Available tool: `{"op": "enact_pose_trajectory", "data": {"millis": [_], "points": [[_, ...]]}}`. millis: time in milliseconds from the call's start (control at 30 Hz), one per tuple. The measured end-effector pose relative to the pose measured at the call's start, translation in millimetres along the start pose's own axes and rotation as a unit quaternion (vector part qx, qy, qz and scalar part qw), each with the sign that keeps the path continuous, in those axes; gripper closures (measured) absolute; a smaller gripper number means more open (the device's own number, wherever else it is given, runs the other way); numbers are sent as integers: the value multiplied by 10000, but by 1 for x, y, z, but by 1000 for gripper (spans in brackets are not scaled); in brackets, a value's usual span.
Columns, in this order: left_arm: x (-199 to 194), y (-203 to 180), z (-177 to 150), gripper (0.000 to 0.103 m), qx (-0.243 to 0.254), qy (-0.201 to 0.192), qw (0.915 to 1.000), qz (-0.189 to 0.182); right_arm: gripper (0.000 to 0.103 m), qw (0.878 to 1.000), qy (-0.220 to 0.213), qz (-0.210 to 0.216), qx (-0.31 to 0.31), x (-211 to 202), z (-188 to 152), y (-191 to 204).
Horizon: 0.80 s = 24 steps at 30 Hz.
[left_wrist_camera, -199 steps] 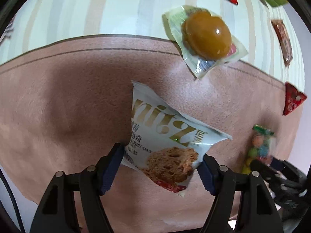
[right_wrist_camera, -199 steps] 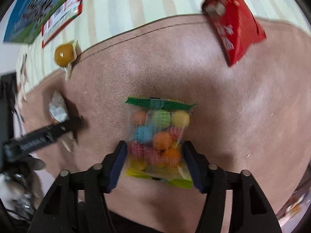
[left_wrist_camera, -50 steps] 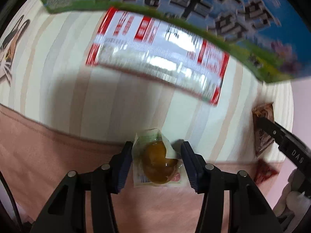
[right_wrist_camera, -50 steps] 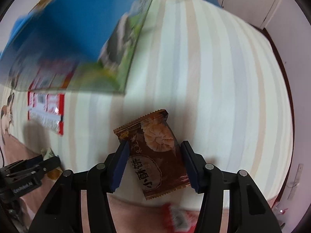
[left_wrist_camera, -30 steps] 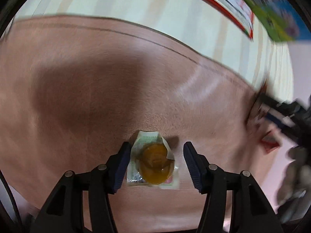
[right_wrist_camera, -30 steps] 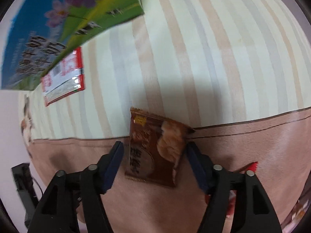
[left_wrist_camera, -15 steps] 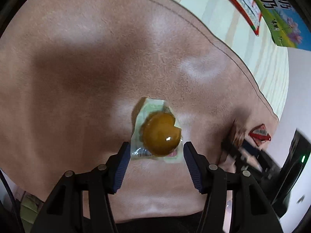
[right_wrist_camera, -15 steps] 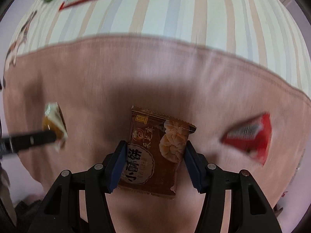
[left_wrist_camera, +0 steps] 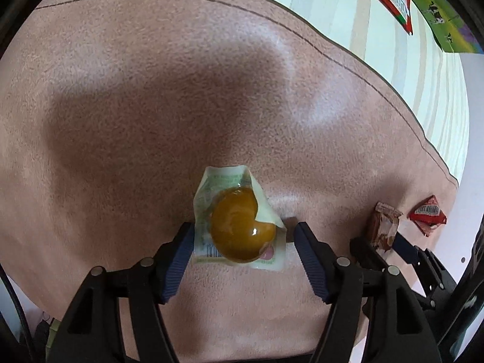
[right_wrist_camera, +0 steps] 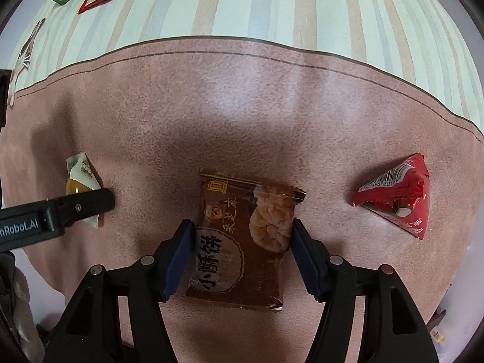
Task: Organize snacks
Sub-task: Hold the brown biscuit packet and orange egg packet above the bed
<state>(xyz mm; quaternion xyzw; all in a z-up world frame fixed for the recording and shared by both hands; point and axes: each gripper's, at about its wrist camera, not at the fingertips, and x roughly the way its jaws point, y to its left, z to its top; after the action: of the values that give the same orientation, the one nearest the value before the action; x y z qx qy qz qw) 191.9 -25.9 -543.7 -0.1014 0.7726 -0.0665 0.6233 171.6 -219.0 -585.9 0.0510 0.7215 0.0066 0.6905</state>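
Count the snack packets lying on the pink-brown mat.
3. The brown biscuit packet lies between the right gripper's opening jaws, the red triangular packet to its right, the orange jelly packet at the left. Others may lie outside view.

A pinkish-brown blanket (right_wrist_camera: 242, 106) is spread over a sheet (right_wrist_camera: 272, 9) striped in cream, grey and tan, its stitched edge running across. A cat figure (right_wrist_camera: 25, 51) shows on the sheet at the left. A green carton (left_wrist_camera: 447, 21) lies beyond.
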Motion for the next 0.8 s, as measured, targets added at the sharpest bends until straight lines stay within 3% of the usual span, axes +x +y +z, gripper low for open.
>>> {"op": "enact_pose_trajectory", "data": {"millis": [100, 300, 567, 700, 800], "points": [[-7, 7, 1, 43, 69, -106, 9999, 41, 36, 10000, -25, -27, -20, -4, -4, 5], [-10, 15, 3, 43, 108, -142, 9998, 57, 36, 10000, -43, 10, 3, -9, -10, 4], [-3, -14, -11, 43, 229, -102, 9997, -30, 36, 10000, -27, 31, 1, -6, -10, 4], [4, 1, -4, 36, 11, 1, 9993, -386, 36, 9999, -23, 115, 14, -8, -10, 3], [14, 10, 4, 24, -158, -36, 9970, -750, 36, 9999, -10, 164, 21, -10, -11, 3]]}}
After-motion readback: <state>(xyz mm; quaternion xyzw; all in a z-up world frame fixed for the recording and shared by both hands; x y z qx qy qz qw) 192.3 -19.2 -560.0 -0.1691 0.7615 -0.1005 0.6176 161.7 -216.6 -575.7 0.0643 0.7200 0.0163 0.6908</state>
